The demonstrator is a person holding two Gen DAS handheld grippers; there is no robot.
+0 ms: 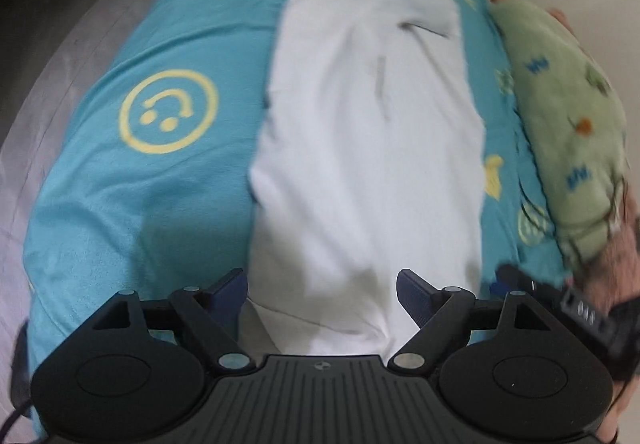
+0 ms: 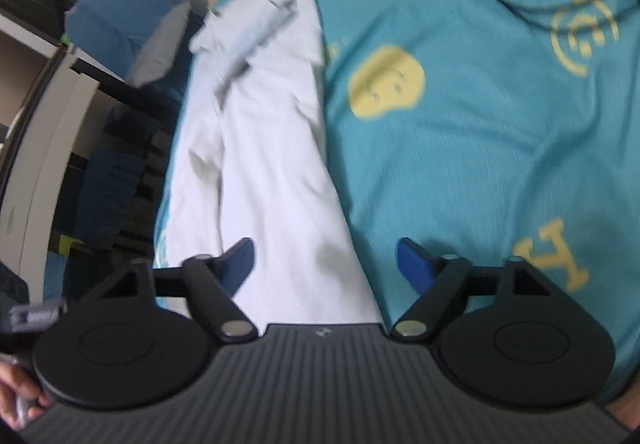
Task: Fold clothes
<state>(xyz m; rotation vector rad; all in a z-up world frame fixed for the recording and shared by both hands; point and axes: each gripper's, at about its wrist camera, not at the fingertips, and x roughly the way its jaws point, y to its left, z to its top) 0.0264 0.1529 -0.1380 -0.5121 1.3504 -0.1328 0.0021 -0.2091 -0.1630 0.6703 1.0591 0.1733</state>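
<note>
The long white cotton garment (image 1: 368, 132), already narrowed into a strip, lies flat on the turquoise smiley-print bed cover (image 1: 160, 172), its long axis running from both grippers away toward the far end of the cover. It looks light, limp and prone to wrinkle, so I judge its near hem corners the best hold. The left gripper (image 1: 322, 290) and right gripper (image 2: 326, 264) hover over that near end, fingers spread wide, holding nothing.
</note>
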